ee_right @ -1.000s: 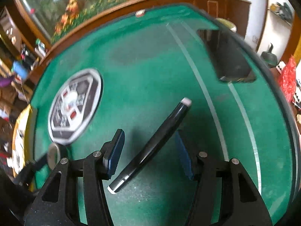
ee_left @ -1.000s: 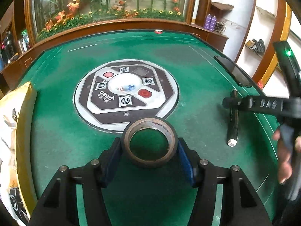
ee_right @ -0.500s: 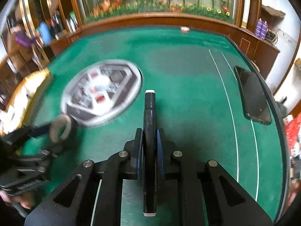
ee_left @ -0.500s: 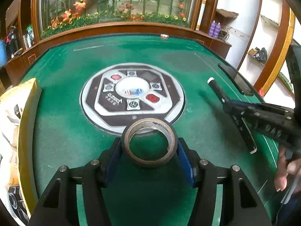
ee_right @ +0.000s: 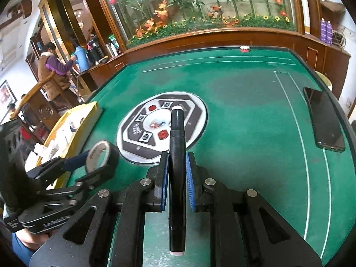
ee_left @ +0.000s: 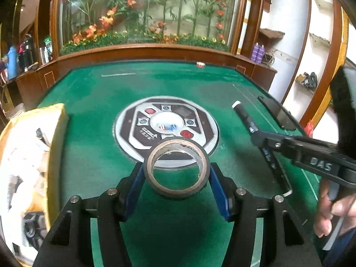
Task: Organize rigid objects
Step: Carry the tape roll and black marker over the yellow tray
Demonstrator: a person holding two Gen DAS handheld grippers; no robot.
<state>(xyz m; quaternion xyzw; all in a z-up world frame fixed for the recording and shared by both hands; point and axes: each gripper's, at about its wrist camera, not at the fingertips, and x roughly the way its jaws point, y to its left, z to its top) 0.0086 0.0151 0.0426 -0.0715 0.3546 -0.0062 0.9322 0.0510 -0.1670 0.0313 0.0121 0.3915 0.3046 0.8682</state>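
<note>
My left gripper (ee_left: pixel 176 173) is shut on a roll of brown tape (ee_left: pixel 176 168) and holds it above the green table (ee_left: pixel 93 115). It also shows at the left of the right wrist view (ee_right: pixel 98 158) with the tape roll (ee_right: pixel 101 155). My right gripper (ee_right: pixel 176 162) is shut on a black marker (ee_right: pixel 176 166) with white ends, held lengthwise above the table. In the left wrist view the right gripper (ee_left: pixel 255 133) and marker (ee_left: pixel 244 115) are at the right.
A yellow box (ee_left: pixel 29 155) with papers and small items sits at the table's left edge, also in the right wrist view (ee_right: pixel 73 129). A round control panel (ee_left: pixel 165 122) is at the table's centre. A black phone (ee_right: pixel 322 120) lies near the right edge.
My right gripper closed on the marker and lifted it off the table, turning toward the centre. My left gripper has risen a little with the tape roll.
</note>
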